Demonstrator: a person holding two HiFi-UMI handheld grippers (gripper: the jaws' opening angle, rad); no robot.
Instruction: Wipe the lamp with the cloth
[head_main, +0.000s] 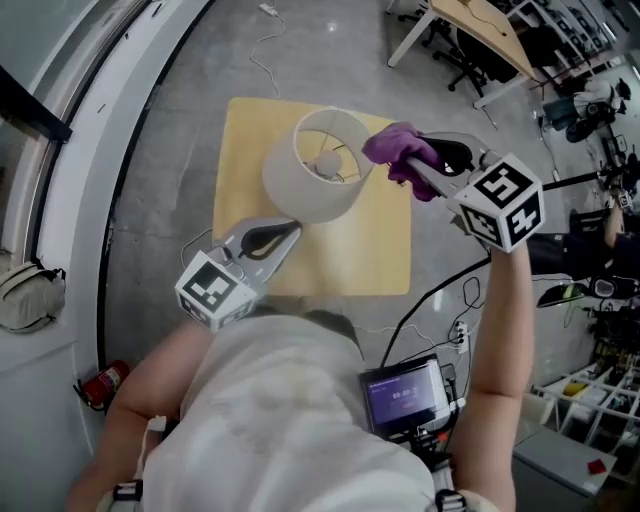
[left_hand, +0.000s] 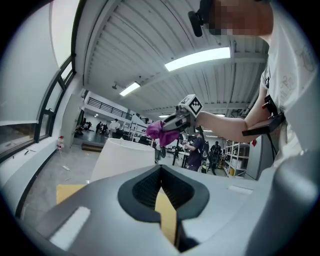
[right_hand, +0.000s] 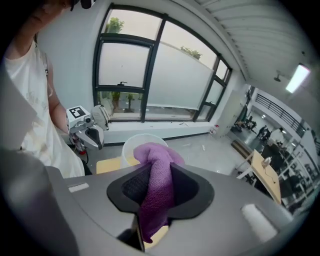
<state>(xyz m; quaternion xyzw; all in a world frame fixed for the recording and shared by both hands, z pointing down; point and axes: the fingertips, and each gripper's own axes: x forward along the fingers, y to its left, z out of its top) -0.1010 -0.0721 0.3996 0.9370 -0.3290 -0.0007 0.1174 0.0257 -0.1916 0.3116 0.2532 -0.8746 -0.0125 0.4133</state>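
Nearest the lens, a person's white shirt is seen. Beyond it, the lamp is stood near the far edge of the yellow table. The purple cloth is pinched between the right gripper's jaws just beside the lamp's upper rim, toward the far right corner. The left gripper's jaws are pressed together on nothing, by the lamp, toward the near left corner.

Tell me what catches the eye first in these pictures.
The purple cloth stands out first, pinched in the right gripper at the rim of the white lamp shade. The shade rises over a small yellow table. The left gripper, shut and empty, sits low at the shade's near side.
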